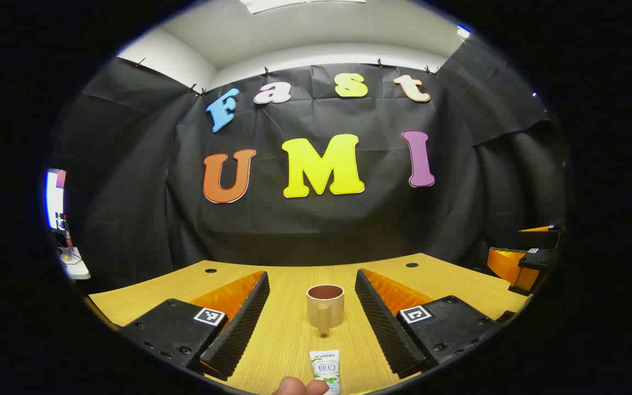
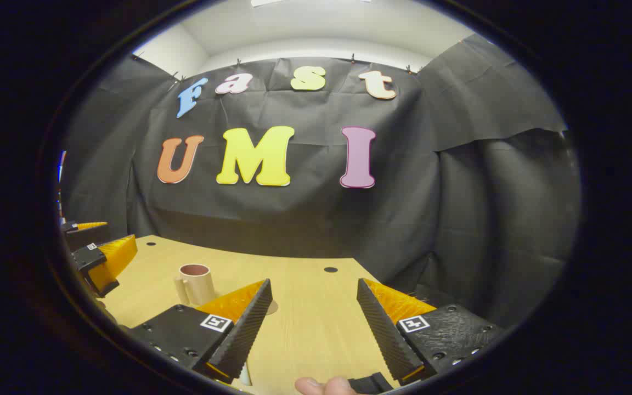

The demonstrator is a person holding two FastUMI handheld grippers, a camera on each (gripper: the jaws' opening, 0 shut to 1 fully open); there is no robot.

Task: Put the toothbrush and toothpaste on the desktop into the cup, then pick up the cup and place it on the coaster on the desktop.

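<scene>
A beige cup with a dark inside stands upright on the wooden desktop, its handle turned toward me. It sits ahead, between the fingers of my open left gripper, untouched by either finger. A white toothpaste tube lies flat on the desk just in front of the cup, at the bottom edge. In the right gripper view the cup stands to the left, beyond my open right gripper, which holds nothing. The edge of a round tan coaster peeks out beside its left finger. A pale sliver shows under that finger; what it is I cannot tell.
The other gripper hovers at the desk's right edge in the left gripper view, and the left one at the far left of the right gripper view. A person's fingertip shows at the bottom. Cable holes dot the desk's far edge.
</scene>
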